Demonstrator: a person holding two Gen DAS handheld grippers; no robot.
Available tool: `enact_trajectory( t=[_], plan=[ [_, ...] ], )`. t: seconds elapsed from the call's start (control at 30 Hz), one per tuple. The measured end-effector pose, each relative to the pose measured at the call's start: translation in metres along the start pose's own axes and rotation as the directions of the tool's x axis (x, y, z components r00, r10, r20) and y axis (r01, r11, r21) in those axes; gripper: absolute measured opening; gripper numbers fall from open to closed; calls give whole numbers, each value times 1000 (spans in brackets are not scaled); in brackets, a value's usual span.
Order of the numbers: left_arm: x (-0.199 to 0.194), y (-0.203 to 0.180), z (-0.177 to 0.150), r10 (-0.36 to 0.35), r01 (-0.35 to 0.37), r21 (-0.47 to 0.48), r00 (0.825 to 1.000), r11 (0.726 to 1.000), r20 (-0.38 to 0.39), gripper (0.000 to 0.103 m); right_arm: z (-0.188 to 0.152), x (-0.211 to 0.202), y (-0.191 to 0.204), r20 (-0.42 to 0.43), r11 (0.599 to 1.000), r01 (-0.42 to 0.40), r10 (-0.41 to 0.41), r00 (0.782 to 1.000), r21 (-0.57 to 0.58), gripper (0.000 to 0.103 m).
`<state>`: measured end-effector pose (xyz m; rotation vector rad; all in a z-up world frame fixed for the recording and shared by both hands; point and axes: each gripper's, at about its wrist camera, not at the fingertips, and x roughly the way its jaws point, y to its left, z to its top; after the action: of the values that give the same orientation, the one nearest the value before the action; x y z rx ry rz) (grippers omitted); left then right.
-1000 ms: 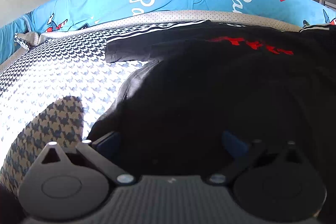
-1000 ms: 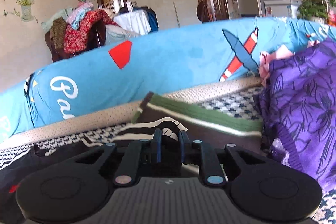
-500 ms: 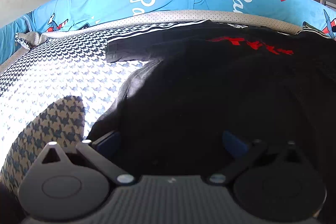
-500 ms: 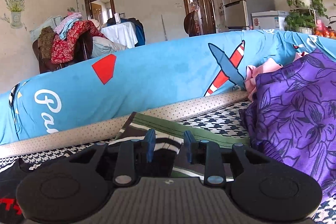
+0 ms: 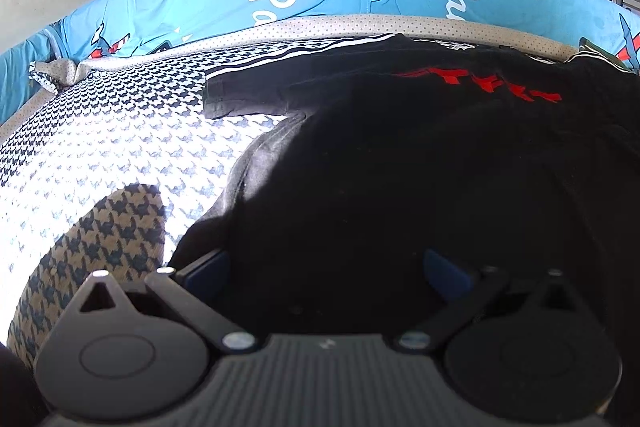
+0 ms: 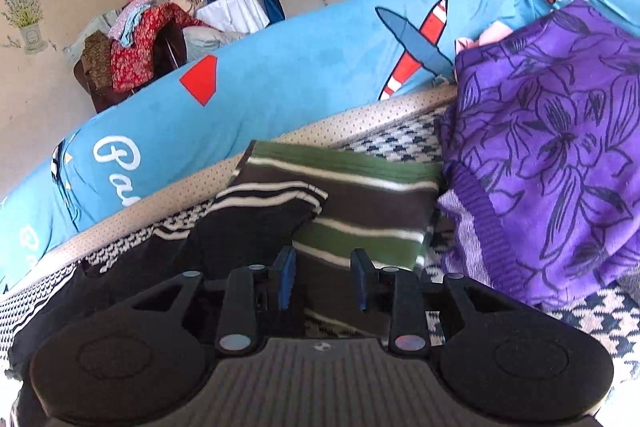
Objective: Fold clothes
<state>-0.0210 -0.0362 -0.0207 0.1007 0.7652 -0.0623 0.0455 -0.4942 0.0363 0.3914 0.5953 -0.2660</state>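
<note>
A black T-shirt (image 5: 400, 167) with a red print (image 5: 480, 83) lies spread on the houndstooth bed cover (image 5: 120, 147), one sleeve (image 5: 248, 95) out to the left. My left gripper (image 5: 326, 267) stands open at its near hem, blue pads wide apart, dark cloth lying between them. In the right wrist view, my right gripper (image 6: 324, 281) is open with a narrow gap and nothing pressed between its pads. Just beyond it, a black sleeve edged with white stripes (image 6: 260, 215) rests on a folded green, brown and white striped garment (image 6: 360, 195).
A blue bolster (image 6: 280, 79) with plane prints runs along the far edge of the bed. A purple floral cloth (image 6: 552, 147) is heaped at the right, against the striped garment. A chair piled with clothes (image 6: 132, 63) stands behind the bolster.
The right gripper's jaws went from nearly shut to apart. It has shifted and rolled, so the striped garment and purple cloth now look nearer. The left gripper has not moved.
</note>
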Motion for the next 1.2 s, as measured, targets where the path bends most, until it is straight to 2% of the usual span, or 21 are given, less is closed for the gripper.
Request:
enact_trajectory(
  t=[0.2, 0.27, 0.33, 0.4, 0.5, 0.63, 0.8, 0.9, 1.2],
  plan=[
    [-6, 2, 2, 61, -61, 27, 998, 998, 7, 103, -17, 3, 4, -90, 1000, -11, 9, 996, -20, 30],
    [-6, 6, 3, 87, -87, 16, 996, 996, 3, 103, -21, 7, 7, -123, 1000, -29, 28, 992, -8, 30],
    [-6, 10, 4, 108, -108, 3, 994, 994, -2, 103, -23, 8, 13, -149, 1000, -13, 10, 989, -16, 29],
    [-4, 17, 5, 102, -103, -29, 995, 994, -17, 103, -25, 8, 20, -164, 999, 12, -18, 986, -36, 29],
    [-2, 24, 5, 103, -104, -59, 994, 993, -29, 103, -30, 13, 19, -183, 1000, -9, 9, 983, 4, 30],
    [-4, 27, 5, 129, -130, -62, 991, 990, -23, 103, -35, 23, 17, -178, 998, -12, 22, 984, 56, 30],
    [-4, 40, 7, 147, -151, -123, 988, 981, -44, 103, -39, 32, 20, -145, 995, -21, 34, 989, 93, 30],
    [-4, 46, 7, 156, -162, -153, 986, 975, -55, 103, -43, 36, 27, -126, 998, -8, 15, 992, 61, 30],
    [0, 47, 7, 177, -183, -148, 983, 972, -52, 103, -38, 28, 21, -167, 997, 71, -62, 984, 44, 29]
  ],
)
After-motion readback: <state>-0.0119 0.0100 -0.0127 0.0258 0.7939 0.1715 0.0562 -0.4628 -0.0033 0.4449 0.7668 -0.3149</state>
